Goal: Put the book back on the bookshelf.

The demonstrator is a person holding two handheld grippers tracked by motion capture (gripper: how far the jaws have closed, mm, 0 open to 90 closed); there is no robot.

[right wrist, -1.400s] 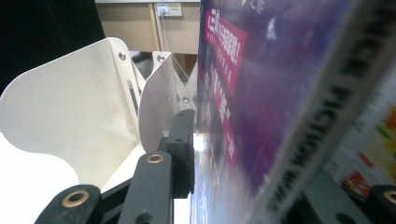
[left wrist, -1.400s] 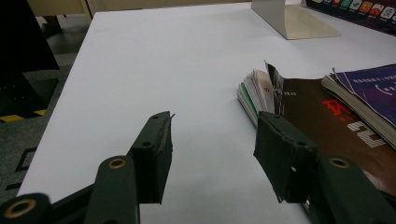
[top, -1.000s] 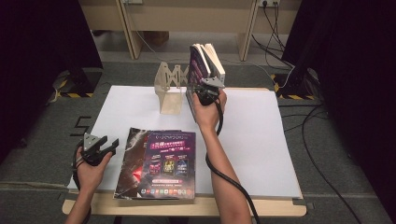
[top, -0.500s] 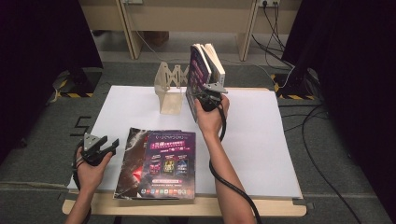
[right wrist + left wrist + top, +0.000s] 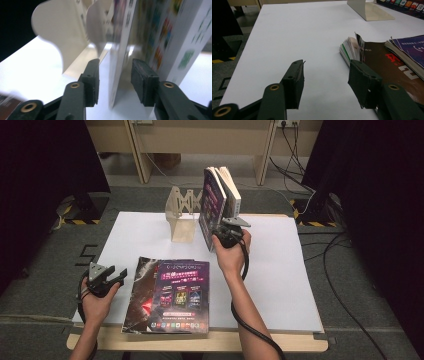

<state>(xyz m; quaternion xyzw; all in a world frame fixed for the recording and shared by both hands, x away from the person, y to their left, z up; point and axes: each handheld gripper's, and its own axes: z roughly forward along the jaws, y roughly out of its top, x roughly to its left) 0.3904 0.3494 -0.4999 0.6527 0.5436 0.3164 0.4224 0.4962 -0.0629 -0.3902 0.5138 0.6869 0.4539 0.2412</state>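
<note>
White desk [image 5: 280,270]: right gripper [image 5: 220,236], jaws just opening, straddles upright magazine [image 5: 211,207] untouched; left gripper [image 5: 111,276] open near flat magazines [image 5: 170,295].

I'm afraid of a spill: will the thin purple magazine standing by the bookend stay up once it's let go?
Probably not alone. The purple magazine is thin and stands on edge, so it looks floppy and apt to tip. It may stay only while leaning on the white book behind it.
</note>
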